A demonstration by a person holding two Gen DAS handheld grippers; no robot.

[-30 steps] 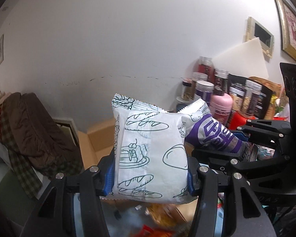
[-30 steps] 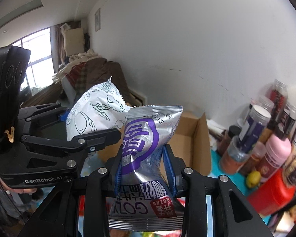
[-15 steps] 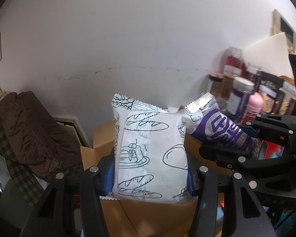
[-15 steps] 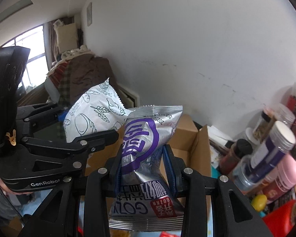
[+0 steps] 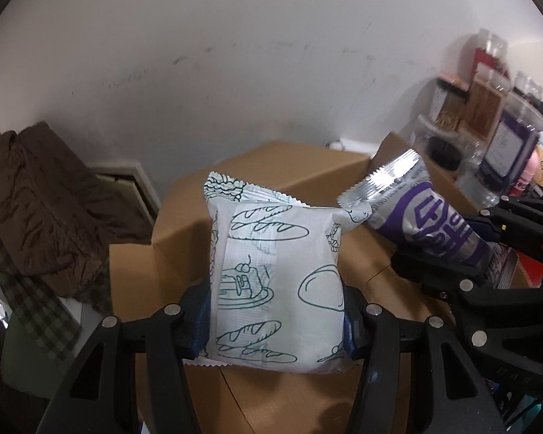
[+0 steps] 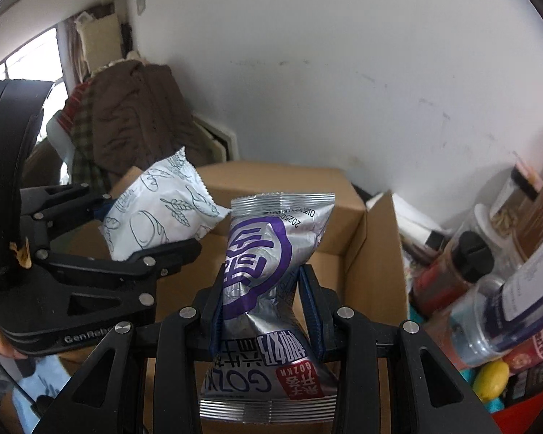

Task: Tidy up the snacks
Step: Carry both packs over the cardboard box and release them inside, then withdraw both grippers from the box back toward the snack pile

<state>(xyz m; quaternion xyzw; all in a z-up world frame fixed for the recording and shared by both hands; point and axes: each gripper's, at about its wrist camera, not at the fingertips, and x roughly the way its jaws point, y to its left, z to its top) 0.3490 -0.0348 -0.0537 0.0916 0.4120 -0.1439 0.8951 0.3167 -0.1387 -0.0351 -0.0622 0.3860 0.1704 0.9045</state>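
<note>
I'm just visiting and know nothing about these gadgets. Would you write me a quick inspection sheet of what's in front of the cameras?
Surface: no tabletop seen; an open cardboard box lies below both packets.
Job's things: white bread-print packet; silver-and-purple packet.
Clutter: jars and bottles to the right of the box; yellow lemon-like thing.
Grippers: left gripper clamps the white packet; right gripper pinches the silver one at its middle.
Cables: nothing seen.
Surroundings: scuffed white wall; brown coat heaped on the left; window.

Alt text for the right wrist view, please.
The right gripper pinches a silver-and-purple snack packet above an open cardboard box. To its left, the left gripper holds a white bread-print packet.
</note>
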